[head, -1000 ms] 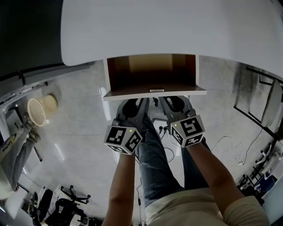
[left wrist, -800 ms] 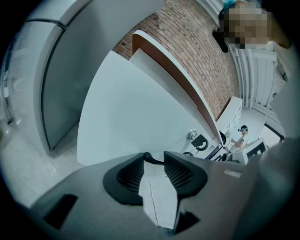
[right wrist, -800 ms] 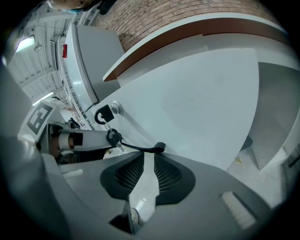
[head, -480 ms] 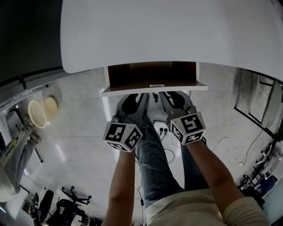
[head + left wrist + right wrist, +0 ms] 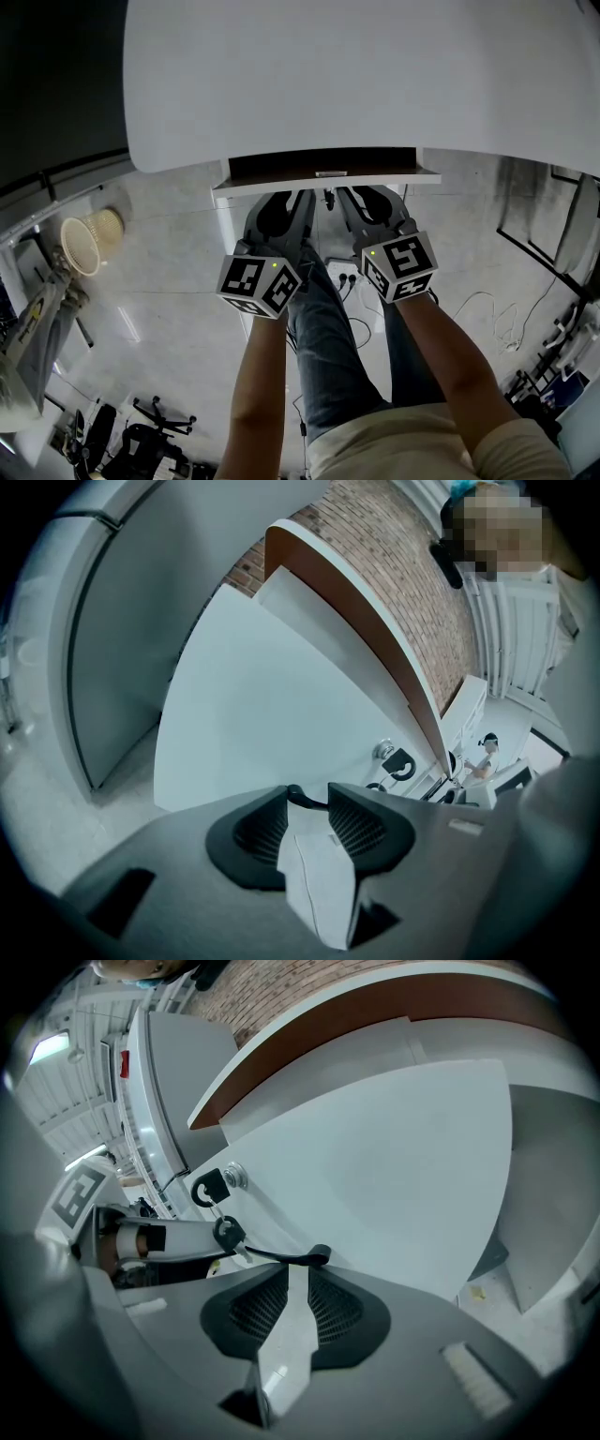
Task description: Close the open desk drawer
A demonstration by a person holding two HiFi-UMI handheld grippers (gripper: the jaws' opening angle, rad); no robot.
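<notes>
Left gripper (image 5: 309, 794): jaws moderately spread, nothing between them, tips at the white front of the drawer (image 5: 272, 714), seemingly touching it. Right gripper (image 5: 298, 1269): narrower gap, also empty, tips at the same front, right of the lock key (image 5: 211, 1190). Drawer nearly in; a thin brown strip shows under the desk top (image 5: 356, 75). Pale tiled floor (image 5: 169, 281); wicker basket (image 5: 86, 242) at left.

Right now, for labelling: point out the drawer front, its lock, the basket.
drawer front (image 5: 394, 1157), right gripper view, white face
lock (image 5: 232, 1177), right gripper view, round cylinder
basket (image 5: 106, 224), head view, woven wall
</notes>
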